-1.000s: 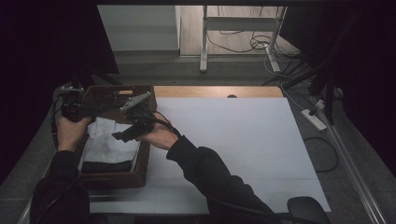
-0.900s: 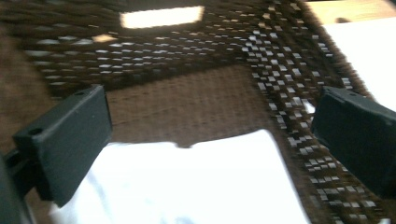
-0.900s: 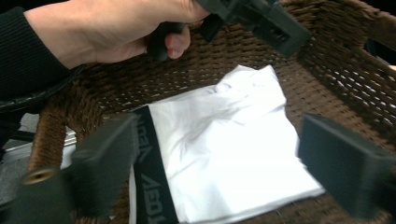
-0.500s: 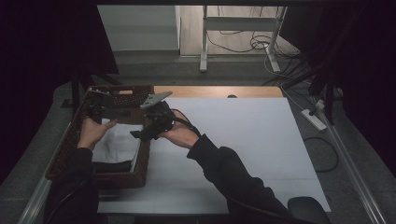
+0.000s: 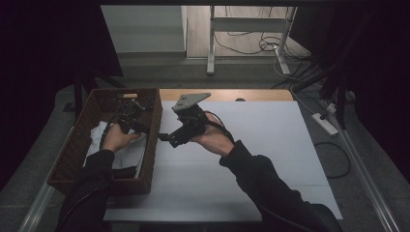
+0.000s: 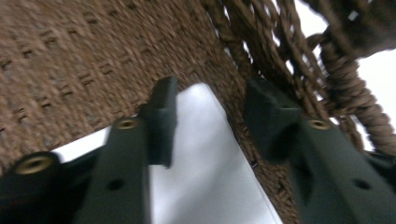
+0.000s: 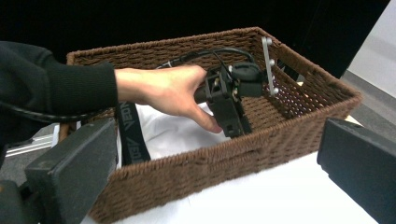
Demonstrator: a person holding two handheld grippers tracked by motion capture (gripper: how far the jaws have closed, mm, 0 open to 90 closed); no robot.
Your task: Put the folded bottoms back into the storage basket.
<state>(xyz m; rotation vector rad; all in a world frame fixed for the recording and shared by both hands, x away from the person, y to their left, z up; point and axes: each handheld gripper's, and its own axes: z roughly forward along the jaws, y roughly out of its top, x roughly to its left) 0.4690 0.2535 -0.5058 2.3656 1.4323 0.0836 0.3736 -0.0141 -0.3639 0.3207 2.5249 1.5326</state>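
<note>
Risk judged: left gripper (image 5: 129,117), low in the wicker basket (image 5: 153,140), could snag the weave beside the right pad and miss the white cloth (image 6: 201,158), whose corner lay between the jaws. Jaws just closing, pads not yet pressing. Left hand (image 7: 163,93) angled down by the far wall. Right gripper (image 5: 169,138) held above the table (image 5: 270,145), jaws wide, empty, aimed at the basket.
</note>
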